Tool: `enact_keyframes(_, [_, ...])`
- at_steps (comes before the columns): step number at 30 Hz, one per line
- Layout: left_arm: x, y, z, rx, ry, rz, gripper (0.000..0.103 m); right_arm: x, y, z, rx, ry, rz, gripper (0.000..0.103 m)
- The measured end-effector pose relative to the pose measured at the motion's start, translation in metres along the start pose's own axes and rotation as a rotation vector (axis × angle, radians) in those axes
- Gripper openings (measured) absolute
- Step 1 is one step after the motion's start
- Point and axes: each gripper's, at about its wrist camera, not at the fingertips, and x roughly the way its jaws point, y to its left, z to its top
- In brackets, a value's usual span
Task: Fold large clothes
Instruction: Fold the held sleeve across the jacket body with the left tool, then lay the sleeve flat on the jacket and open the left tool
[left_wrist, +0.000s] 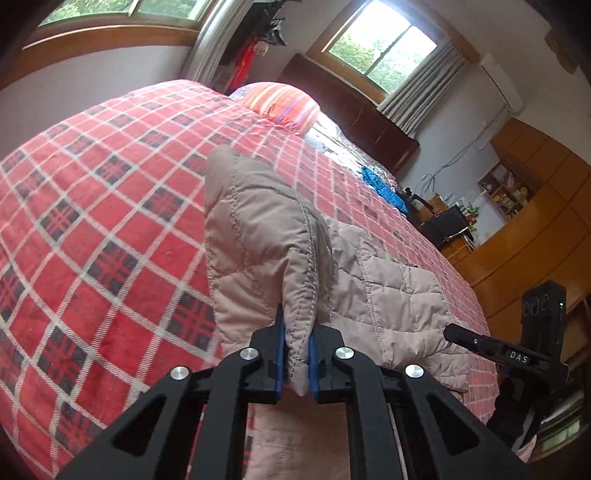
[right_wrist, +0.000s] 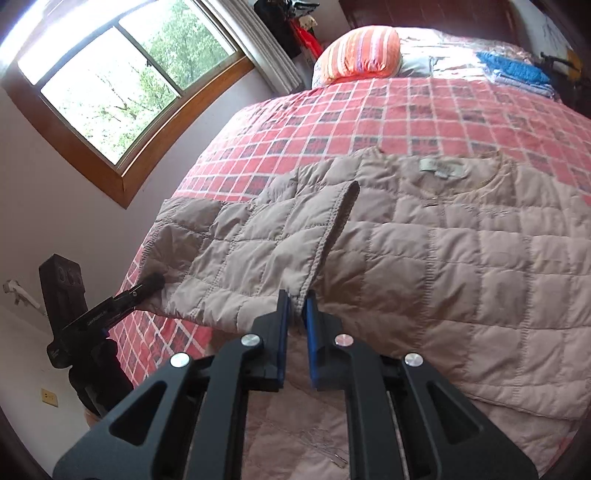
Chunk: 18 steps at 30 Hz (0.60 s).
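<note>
**Jacket pinched by both grippers over the bed**

Left wrist view: left gripper (left_wrist: 297, 354) is clamped on a folded edge of the beige quilted jacket (left_wrist: 255, 229), the stitched hem squeezed between its blue pads (left_wrist: 279, 354). Jacket fabric rises ahead of the fingers in a lifted fold and spreads down to the right onto the red plaid blanket (left_wrist: 92, 192). Far ahead lies a striped pillow (left_wrist: 282, 101). To the right, the right gripper (left_wrist: 491, 345) shows side-on, its tip at the jacket's edge.

Right wrist view: right gripper (right_wrist: 297, 314) is closed on a thin seam edge of the jacket (right_wrist: 443, 258), just at its pad tips. Ahead and to the right the jacket lies flat on the blanket (right_wrist: 369, 110), neck label (right_wrist: 440, 168) facing up. A flap is folded over ahead-left. At the left, the left gripper (right_wrist: 146, 288) grips that flap's corner. Beyond, the pillow (right_wrist: 364, 51) sits at the bed's head.
</note>
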Motion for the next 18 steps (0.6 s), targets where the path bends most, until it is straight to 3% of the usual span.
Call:
enact_keyframes(9, [0.062, -0.105, -0.023, 0.177, 0.056, -0.006, 0.01, -0.062, -0.077, -0.022, 0.084, -0.102, -0.179, 0.008])
enact_keyframes(14, [0.114, -0.127, -0.043, 0.22, 0.126, 0.041, 0.01, -0.058, -0.117, -0.042, 0.135, -0.096, -0.248, 0.008])
enact_keyframes(18, [0.14, -0.122, -0.055, 0.24, 0.192, 0.07, 0.024, -0.037, -0.146, -0.057, 0.181, -0.049, -0.293, 0.008])
